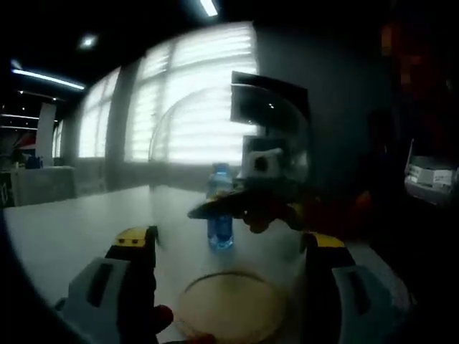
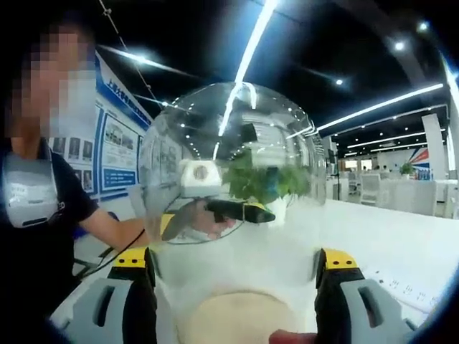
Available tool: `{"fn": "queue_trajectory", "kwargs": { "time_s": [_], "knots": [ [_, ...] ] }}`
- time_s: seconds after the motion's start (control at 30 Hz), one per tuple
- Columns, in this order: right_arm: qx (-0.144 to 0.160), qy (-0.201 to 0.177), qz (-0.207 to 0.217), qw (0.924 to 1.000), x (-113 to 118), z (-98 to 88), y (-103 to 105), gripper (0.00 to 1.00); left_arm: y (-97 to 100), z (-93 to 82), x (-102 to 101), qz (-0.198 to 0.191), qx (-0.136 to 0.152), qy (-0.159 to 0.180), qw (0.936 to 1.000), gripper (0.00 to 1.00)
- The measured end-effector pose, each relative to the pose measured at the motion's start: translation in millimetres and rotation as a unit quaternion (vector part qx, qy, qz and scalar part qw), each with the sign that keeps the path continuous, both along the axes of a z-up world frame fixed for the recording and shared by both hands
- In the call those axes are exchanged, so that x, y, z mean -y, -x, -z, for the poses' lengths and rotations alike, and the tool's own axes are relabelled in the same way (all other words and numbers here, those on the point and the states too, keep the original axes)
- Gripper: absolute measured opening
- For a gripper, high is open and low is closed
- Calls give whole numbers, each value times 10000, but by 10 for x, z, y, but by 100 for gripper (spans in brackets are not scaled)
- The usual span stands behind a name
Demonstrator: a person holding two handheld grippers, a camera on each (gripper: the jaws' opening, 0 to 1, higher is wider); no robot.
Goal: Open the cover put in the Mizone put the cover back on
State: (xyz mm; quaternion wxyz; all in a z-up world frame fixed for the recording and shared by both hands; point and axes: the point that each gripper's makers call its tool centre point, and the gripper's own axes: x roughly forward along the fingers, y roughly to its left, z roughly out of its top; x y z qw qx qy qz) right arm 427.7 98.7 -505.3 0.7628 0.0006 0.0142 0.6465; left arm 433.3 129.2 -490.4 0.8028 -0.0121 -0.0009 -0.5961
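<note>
While the clear dome cover (image 2: 229,165) hangs lifted above the round base (image 1: 229,307), the Mizone bottle (image 1: 220,209) stands on the counter (image 1: 64,229) behind the base. Both grippers' fingers are spread open. Next: bottle onto base.

on the table (image 1: 64,229) the bottle (image 1: 220,208) stands at twelve o'clock behind the round base (image 1: 229,307), which lies between the near jaws; the dome (image 2: 229,165) is above.
</note>
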Motion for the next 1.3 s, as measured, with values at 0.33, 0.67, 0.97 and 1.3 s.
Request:
{"fn": "queue_trajectory", "kwargs": {
  "time_s": [0.33,0.67,0.97,1.3],
  "knots": [
    [36,7,39,10000,2,-1,-6,86,-4,5,10,-19,34,-14,10000,75],
    [61,-41,52,10000,13,-3,-6,86,-3,-1,12,-21,30,85,10000,75],
    [61,3,85,9999,16,-2,-17,86,-3,7,36,-84,57,1,9999,75],
    [111,47,113,9999,16,-9,-12,86,5,14,38,-74,45,27,10000,75]
  ]
}}
